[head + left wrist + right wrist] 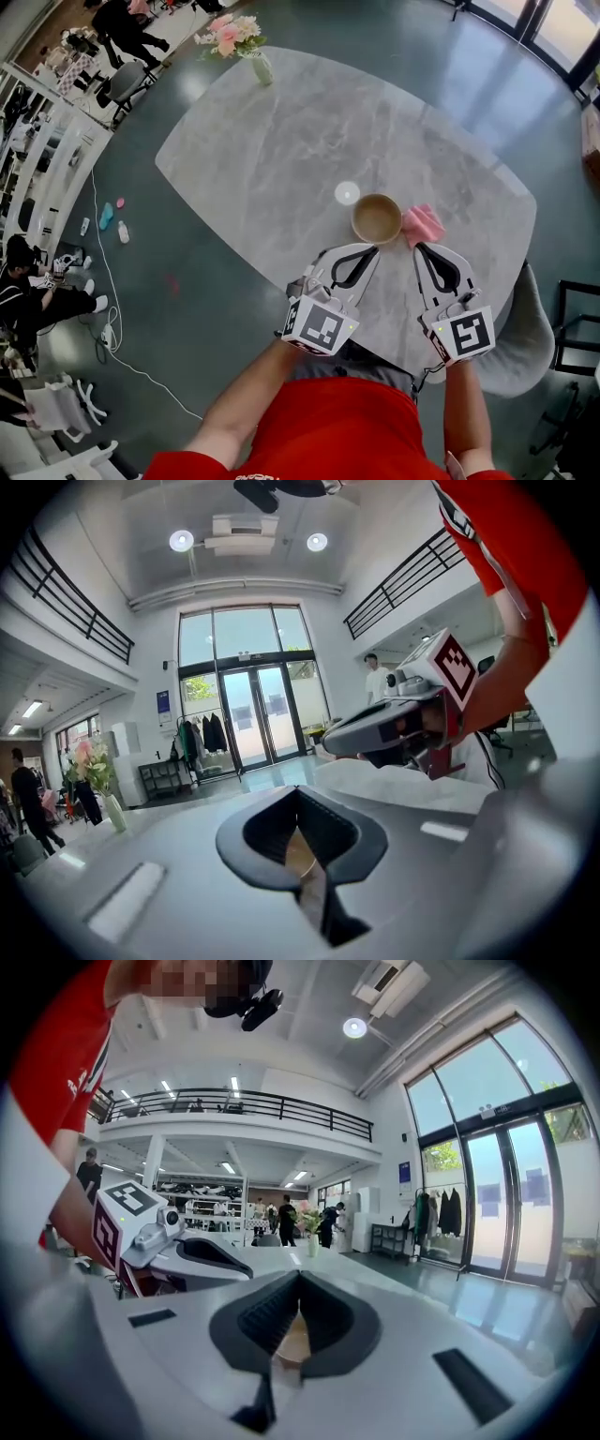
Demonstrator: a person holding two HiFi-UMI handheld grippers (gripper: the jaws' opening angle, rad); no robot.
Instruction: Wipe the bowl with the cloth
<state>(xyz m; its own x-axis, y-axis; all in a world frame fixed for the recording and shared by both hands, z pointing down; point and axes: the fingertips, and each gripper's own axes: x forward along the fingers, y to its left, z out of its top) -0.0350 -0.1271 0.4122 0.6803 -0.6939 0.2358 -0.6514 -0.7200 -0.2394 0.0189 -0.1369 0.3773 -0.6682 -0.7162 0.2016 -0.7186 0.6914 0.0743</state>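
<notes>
A tan bowl point(377, 218) stands upright on the grey marble table point(272, 150), toward its near right side. A crumpled pink cloth point(423, 225) lies just right of the bowl and touches it or nearly so. My left gripper point(372, 248) is shut and empty, its tip just short of the bowl's near rim. My right gripper point(418, 247) is shut and empty too, its tip just short of the cloth. In the left gripper view the shut jaws point(298, 791) frame a sliver of the bowl point(300, 857). The right gripper view shows the same past its jaws point(299, 1274).
A vase of pink flowers point(246, 42) stands at the table's far edge. A grey chair point(525, 347) sits at the near right corner. A white cable point(108, 319) runs over the floor on the left, where people sit and stand.
</notes>
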